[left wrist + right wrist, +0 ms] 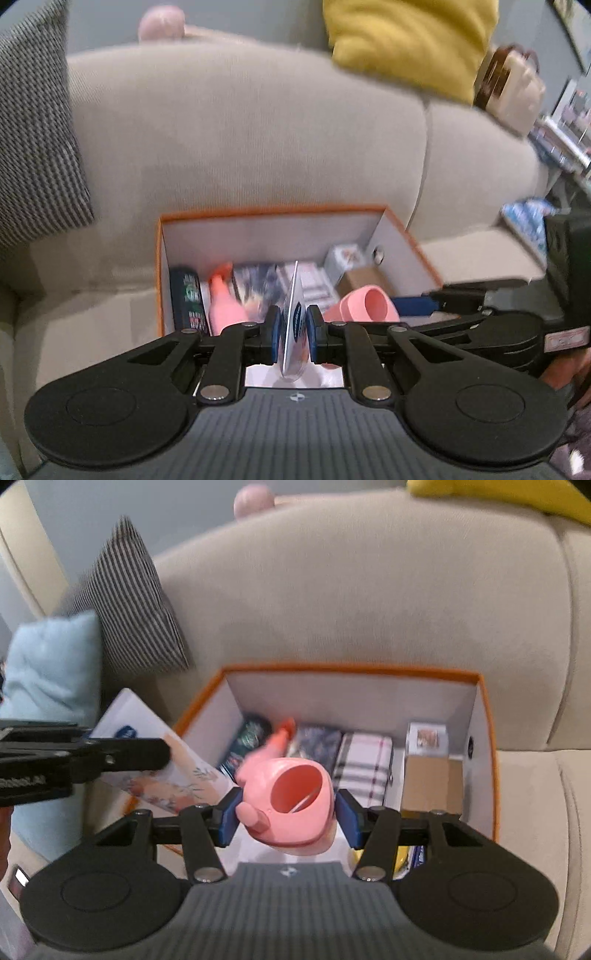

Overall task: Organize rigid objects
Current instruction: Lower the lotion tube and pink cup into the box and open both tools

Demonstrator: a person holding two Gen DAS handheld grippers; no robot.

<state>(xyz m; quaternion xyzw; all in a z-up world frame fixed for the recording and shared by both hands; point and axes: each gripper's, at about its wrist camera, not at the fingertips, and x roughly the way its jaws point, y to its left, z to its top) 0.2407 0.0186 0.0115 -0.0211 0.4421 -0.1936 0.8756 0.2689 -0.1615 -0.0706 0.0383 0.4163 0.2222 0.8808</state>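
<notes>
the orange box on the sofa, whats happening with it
A person is packing it with a gripper in each hand. The left gripper is shut on a thin flat card packet, held edge-on. The right gripper holds a pink plastic holder between its pads. Both are held over the orange box, which sits on the beige sofa and already contains a plaid box, a cardboard box and other packets.

— What can't you make out in the orange box?

— Its near end is hidden behind the gripper bodies. The pink bottle is smeared by blur, and the dark tin has unreadable print.

— And the flat packet?

— Edge-on from the left wrist, its face barely shows; its logo is too small to read.
</notes>
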